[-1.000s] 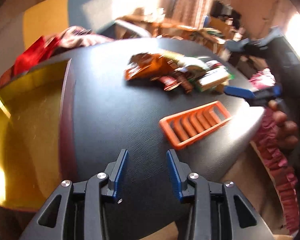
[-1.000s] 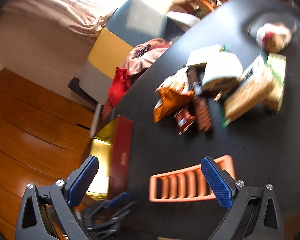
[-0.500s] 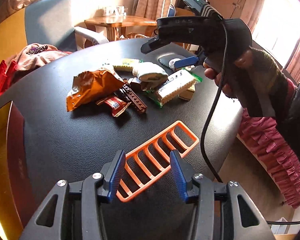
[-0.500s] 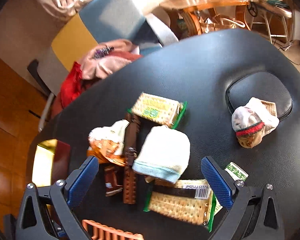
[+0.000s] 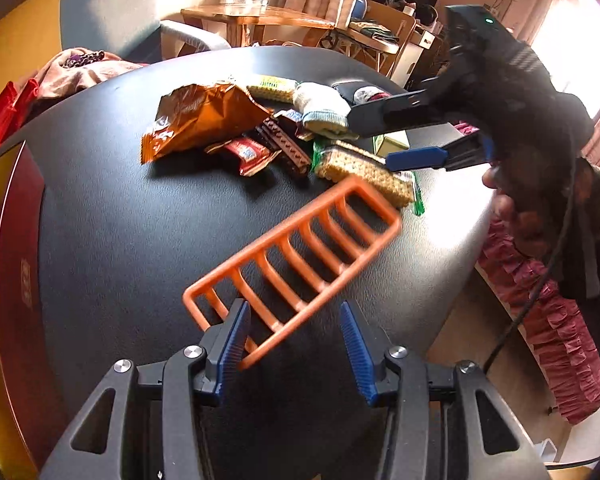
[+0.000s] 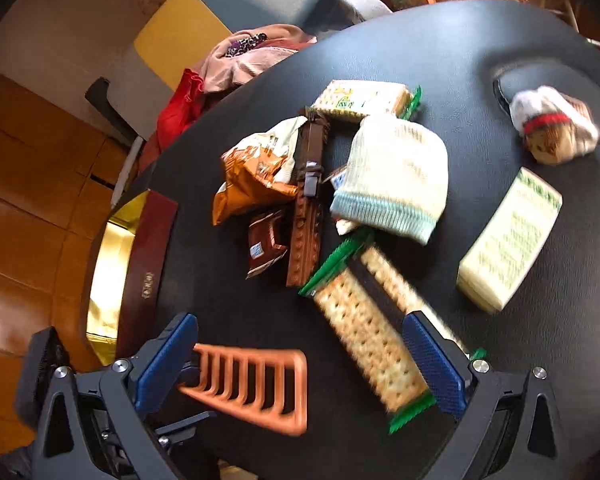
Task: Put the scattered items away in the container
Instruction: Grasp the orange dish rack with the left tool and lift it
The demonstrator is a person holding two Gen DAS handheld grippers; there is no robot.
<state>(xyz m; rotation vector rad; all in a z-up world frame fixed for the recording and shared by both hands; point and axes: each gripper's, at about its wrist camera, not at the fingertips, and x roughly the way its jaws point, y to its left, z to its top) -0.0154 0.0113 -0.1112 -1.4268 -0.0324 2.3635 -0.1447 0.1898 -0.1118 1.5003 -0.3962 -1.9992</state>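
Note:
An orange slotted rack (image 5: pixel 292 272) lies on the black table (image 5: pixel 120 220), its near end between the fingers of my left gripper (image 5: pixel 294 316). The left pad is by its corner and the right pad stands clear, so that gripper is open. My right gripper (image 6: pixel 300 320) is open wide above a cracker packet (image 6: pixel 364 320), which lies by its right finger; the rack (image 6: pixel 256 388) is below it. The left wrist view shows the right gripper (image 5: pixel 370 139) low over that packet (image 5: pixel 364 172). The dark red box with a gold inside (image 5: pixel 20 280) (image 6: pixel 148 260) sits at the table's left edge.
A pile holds an orange snack bag (image 6: pixel 252 176), a white knit sock (image 6: pixel 396 176), a brown brick strip (image 6: pixel 306 236), a candy wrapper (image 6: pixel 266 248) and a second cracker packet (image 6: pixel 364 100). A pale green box (image 6: pixel 508 236) and a sock bundle (image 6: pixel 552 124) lie apart. The table edge (image 5: pixel 452 240) runs on the right.
The left gripper has come in over the rack, whose near end now sits between wider fingers. The right gripper has swung from the rack to the pile and sunk over the cracker packet.

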